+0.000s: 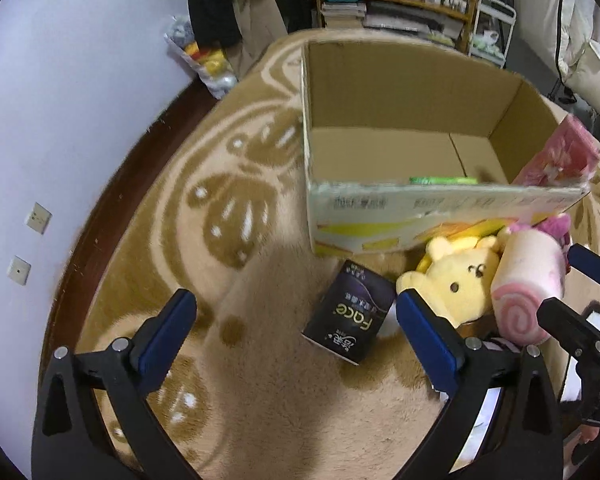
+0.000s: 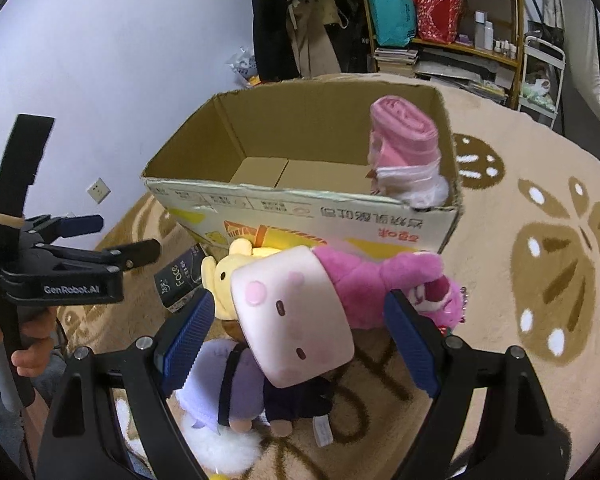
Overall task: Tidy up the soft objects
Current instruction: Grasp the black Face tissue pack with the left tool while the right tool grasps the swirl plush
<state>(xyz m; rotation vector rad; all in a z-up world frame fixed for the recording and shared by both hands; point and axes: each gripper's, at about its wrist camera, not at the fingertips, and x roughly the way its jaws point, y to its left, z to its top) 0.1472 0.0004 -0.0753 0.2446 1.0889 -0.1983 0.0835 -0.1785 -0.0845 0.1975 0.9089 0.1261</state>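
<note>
Green item (image 1: 443, 180) mostly hidden behind box (image 1: 380, 216) wall.

Left claw (image 1: 296, 322): black angular frame, silver screw heads at the joints, blue ribbed pads (image 1: 166, 334) on both fingers. Right claw (image 2: 300, 338): same black frame, silver screws, blue ridged pads (image 2: 190, 340). White "GenRobot.AI" lettering on the left one's side. Bare-skinned hand (image 2: 28, 344).

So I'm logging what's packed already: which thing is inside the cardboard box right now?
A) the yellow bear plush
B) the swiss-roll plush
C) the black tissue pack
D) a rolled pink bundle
D: the rolled pink bundle stands in the cardboard box at its right corner; the others lie on the rug outside.
</note>
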